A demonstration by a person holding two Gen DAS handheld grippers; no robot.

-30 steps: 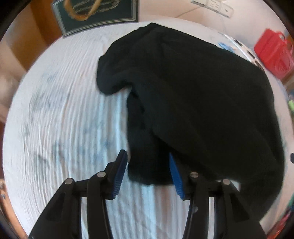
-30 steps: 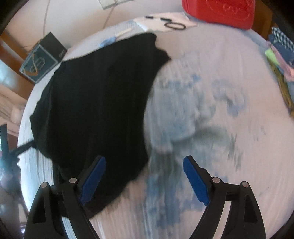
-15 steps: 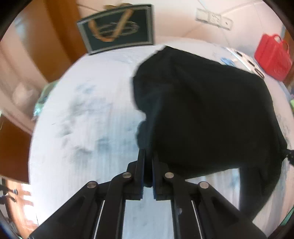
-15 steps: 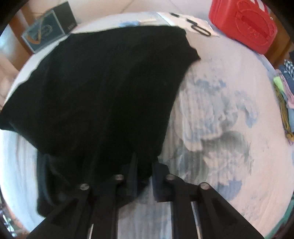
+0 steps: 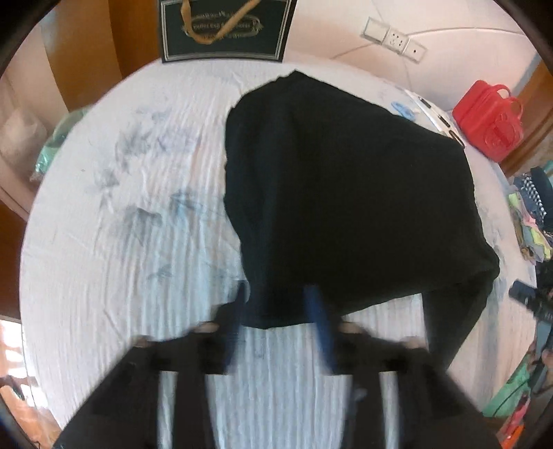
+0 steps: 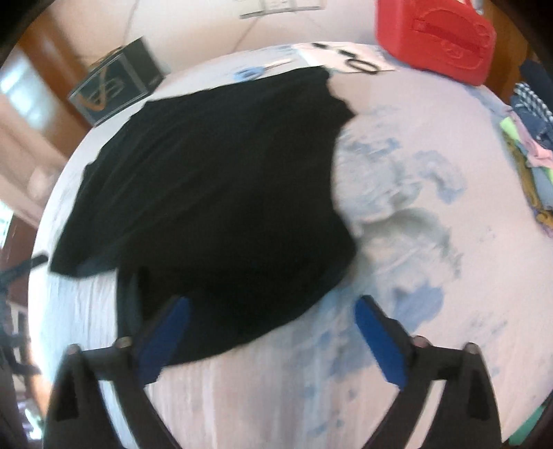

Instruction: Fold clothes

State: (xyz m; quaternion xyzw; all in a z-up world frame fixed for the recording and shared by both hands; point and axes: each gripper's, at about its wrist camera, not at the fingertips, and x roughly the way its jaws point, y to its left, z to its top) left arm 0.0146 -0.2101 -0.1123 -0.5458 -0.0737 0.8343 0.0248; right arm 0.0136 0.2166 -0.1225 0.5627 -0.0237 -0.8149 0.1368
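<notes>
Black garment [image 5: 345,193] lies spread flat on the bed [image 5: 121,241], which is covered by a white crinkled sheet with blue-grey blotches. In the left wrist view its near hem crosses just ahead of the fingers, and a dark sleeve hangs down along its right edge. The left hand-held gripper [image 5: 280,328] is motion-blurred, with its fingers spread apart on either side of the hem's corner and nothing pinched between them. In the right wrist view the garment [image 6: 214,193] fills the left half of the sheet. The right hand-held gripper [image 6: 273,331] is spread wide, its left blue pad over the cloth's near edge and its right pad over bare sheet. At the far edge of the bed are a red bag [image 6: 435,38], scissors [image 6: 252,70] and a dark framed picture [image 5: 224,27] leaning against the wall. A heap of colourful clothes [image 6: 532,152] sits at the right side.
</notes>
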